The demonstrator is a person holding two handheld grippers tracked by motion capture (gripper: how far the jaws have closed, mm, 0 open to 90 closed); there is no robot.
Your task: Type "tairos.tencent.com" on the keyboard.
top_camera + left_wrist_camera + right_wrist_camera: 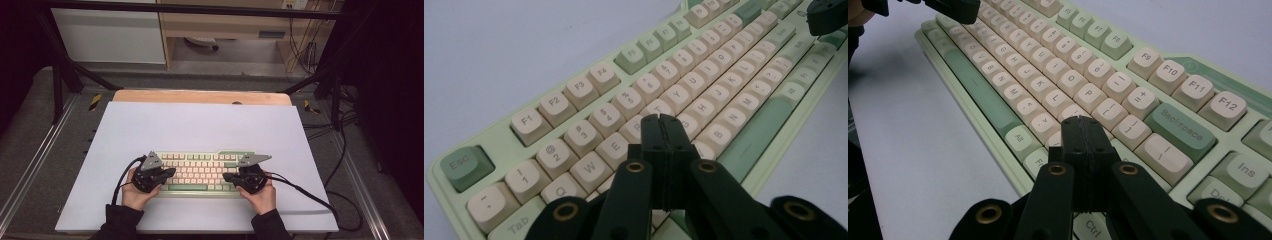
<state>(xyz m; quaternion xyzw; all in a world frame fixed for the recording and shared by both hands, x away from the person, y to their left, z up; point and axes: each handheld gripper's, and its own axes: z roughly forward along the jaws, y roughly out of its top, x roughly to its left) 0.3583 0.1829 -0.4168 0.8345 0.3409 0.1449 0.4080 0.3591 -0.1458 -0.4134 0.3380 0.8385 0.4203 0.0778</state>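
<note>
A pale green keyboard (200, 173) with cream keys and a green space bar lies near the front of the white table. My left gripper (172, 171) hovers over the keyboard's left end, jaws pressed together with nothing between them; in the left gripper view its tips (662, 120) sit above the R and T keys of the keyboard (634, 100). My right gripper (226, 176) is over the right end, also shut and empty; its tips (1082, 121) hang over the keys near the right Alt on the keyboard (1083, 75).
A white sheet (200, 125) covers the table, with a wooden edge (200, 96) at the back. Black cables (320, 200) trail from both grippers. Metal frame rails (30, 160) run along both sides.
</note>
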